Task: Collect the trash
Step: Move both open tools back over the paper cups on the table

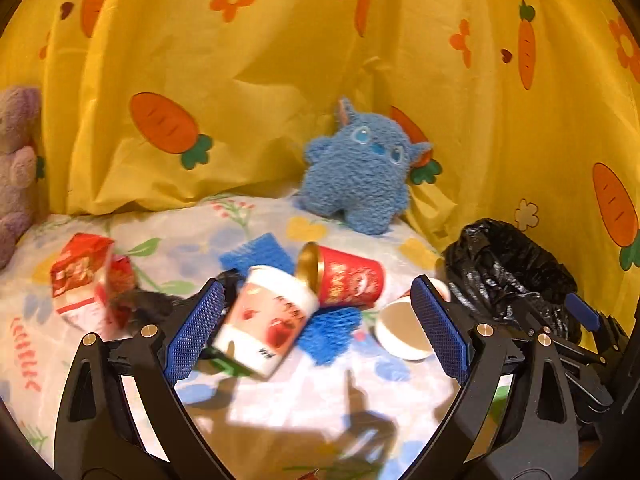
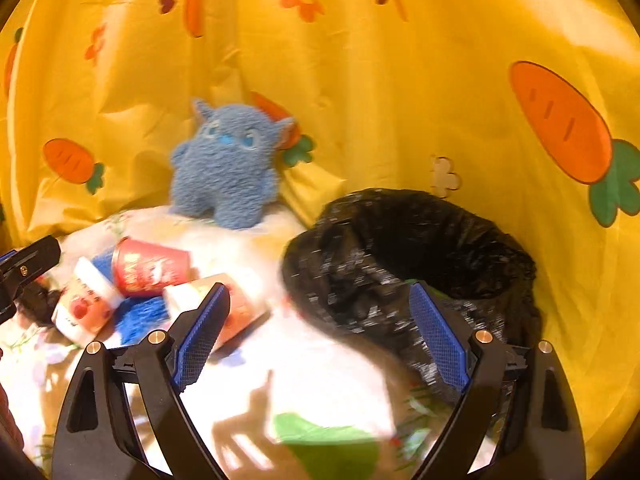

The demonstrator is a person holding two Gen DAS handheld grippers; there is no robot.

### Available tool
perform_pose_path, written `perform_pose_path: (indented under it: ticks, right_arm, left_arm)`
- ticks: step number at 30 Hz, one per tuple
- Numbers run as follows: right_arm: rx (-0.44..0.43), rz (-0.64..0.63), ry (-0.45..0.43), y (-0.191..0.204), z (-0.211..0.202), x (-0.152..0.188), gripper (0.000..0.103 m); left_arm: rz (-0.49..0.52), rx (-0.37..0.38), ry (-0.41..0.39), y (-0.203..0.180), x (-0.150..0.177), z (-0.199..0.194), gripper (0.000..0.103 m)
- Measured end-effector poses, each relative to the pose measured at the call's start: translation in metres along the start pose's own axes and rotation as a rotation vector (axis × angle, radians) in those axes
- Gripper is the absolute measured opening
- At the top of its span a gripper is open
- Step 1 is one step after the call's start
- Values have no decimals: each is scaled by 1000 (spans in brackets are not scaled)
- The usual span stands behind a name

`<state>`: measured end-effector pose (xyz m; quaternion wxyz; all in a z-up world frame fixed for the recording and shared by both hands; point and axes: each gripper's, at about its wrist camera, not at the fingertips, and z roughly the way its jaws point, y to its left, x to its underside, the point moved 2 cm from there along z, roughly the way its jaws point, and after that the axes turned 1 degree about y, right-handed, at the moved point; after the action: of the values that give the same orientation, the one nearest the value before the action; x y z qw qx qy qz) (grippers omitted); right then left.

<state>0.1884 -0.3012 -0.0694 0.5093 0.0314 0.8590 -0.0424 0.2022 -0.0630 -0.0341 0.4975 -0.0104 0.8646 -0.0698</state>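
My left gripper (image 1: 318, 284) is open over a heap of trash on the flowered sheet. A white paper cup with a red fruit print (image 1: 268, 316) lies on its side between the fingers, close to the left pad (image 1: 196, 332) and not pinched. Behind it lies a red cup with a gold inside (image 1: 348, 280), and a second white cup (image 1: 400, 328) rests by the right finger. A red carton (image 1: 80, 272) lies at the left. My right gripper (image 2: 319, 291) is open with nothing in it, in front of the black-lined bin (image 2: 420, 240). In this view the cups (image 2: 152, 268) lie to its left.
A blue plush toy (image 1: 360, 168) sits against the yellow carrot-print cloth (image 1: 260, 80), and a purple plush (image 1: 16, 160) is at the far left. A blue fuzzy cloth (image 1: 260, 256) lies under the cups. The bin (image 1: 508, 268) stands at the sheet's right edge.
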Motion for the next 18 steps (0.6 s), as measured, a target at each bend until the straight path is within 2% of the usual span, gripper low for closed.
perform_pose_path:
  ticks: [5, 10, 18]
  right_arm:
    - [-69, -59, 15, 40, -6, 9, 88]
    - [-102, -103, 31, 68, 0, 15, 88]
    - [-96, -128, 63, 86, 20, 25, 88]
  left_arm:
    - [-89, -120, 11, 59, 13, -25, 93]
    - [-142, -226, 3, 102, 26, -47, 93]
    - [-186, -306, 5, 133, 39, -63, 93]
